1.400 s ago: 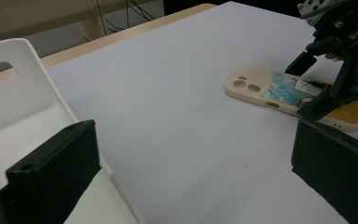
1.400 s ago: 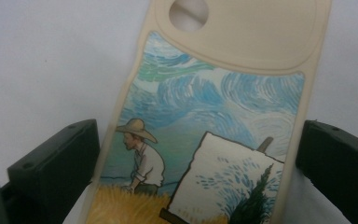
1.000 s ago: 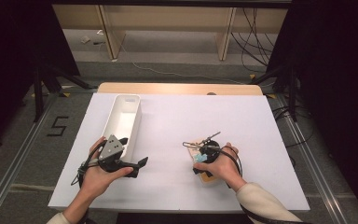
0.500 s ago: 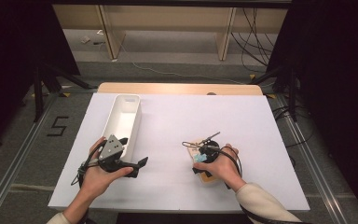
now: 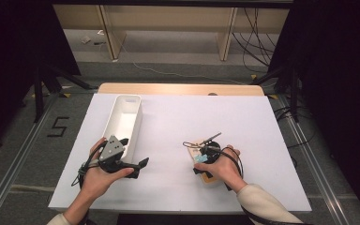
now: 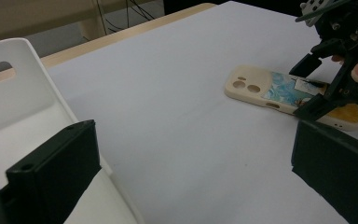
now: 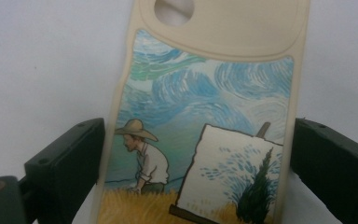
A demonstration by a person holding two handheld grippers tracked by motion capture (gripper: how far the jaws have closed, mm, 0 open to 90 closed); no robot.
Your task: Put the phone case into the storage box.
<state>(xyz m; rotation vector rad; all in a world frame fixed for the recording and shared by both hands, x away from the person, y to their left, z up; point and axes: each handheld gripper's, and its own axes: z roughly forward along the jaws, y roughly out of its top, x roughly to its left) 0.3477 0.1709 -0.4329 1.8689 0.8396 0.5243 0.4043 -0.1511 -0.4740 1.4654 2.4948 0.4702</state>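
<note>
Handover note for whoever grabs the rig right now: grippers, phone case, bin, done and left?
Right gripper: jaws have just been closing, straddling the phone case, pads not pressing yet.
Left gripper: open, holding nothing, beside the near end of the white bin.
Phone case lies flat, printed side up, on the white table cover.
Done: right jaws lined up on the case.
Left: probably close, lift, carry it to the bin.

Left claw [image 5: 140, 164] is held level in the left hand [image 5: 96, 171], jaws wide apart. Right claw [image 5: 198, 161] points downward, jaws spread and just closing slightly.
</note>
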